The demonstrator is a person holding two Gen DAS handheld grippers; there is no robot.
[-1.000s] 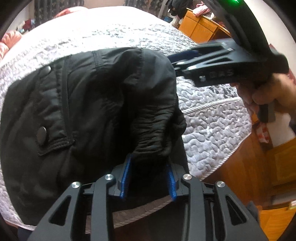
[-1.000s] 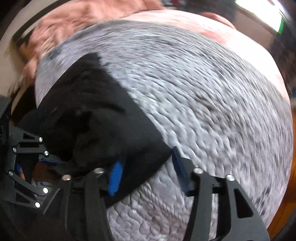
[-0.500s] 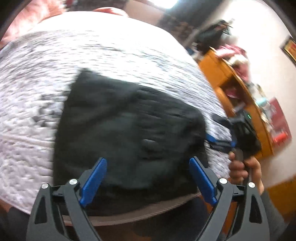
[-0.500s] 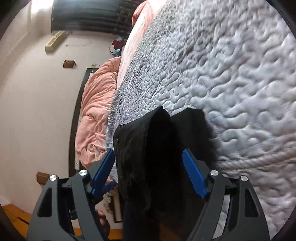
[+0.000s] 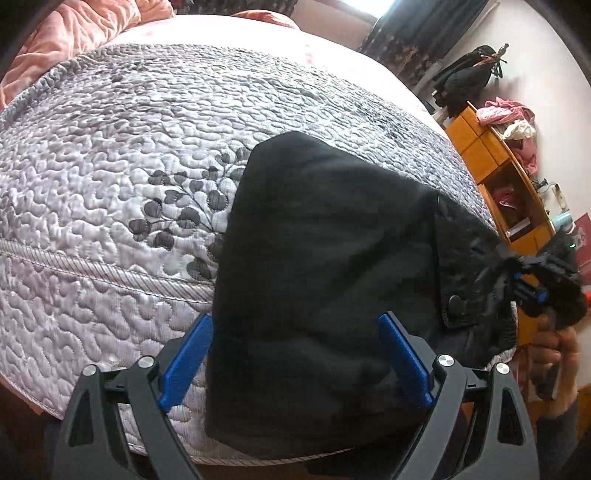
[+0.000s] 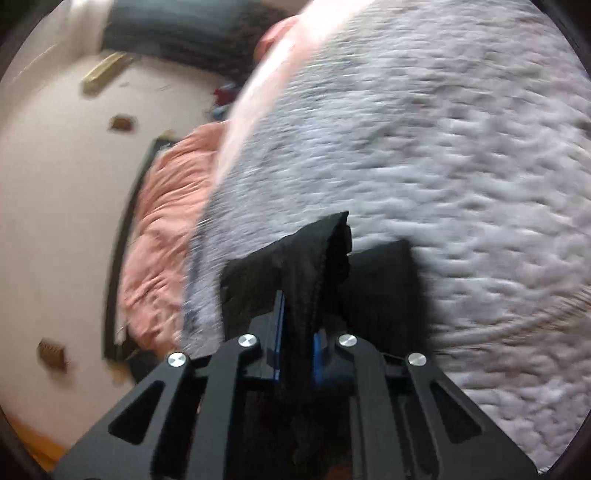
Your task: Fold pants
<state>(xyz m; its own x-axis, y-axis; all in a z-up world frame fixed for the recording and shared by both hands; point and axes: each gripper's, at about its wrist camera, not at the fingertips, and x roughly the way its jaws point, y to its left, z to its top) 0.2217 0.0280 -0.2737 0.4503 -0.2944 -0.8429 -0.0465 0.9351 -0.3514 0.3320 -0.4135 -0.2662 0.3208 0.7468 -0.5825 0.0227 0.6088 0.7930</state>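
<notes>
Bedroom setting: a bed covered by a grey-white quilted bedspread (image 5: 110, 177) with a leaf motif, a pink duvet (image 5: 74, 26) bunched at its far end, and an orange wooden shelf unit (image 5: 495, 173) carrying loose clothing against the wall to the right. Black pants (image 5: 325, 266) lie folded on the bedspread near its corded front edge, the lower portion hanging over that edge; a snap button and pocket flap show on the right side of the garment. Left gripper (image 5: 295, 360) hovers above the pants with its blue-padded fingers (image 5: 186, 356) spread wide, the pads clear of the fabric on either side. Right gripper (image 6: 297, 338) has its fingers pressed together, pinching a raised fold of the pants' edge between the blue pads; in the left wrist view this gripper is at the garment's right edge, carried by a hand (image 5: 557, 354) with a dark sleeve. Right wrist view is motion-blurred, so finer detail of the fabric cannot be determined
</notes>
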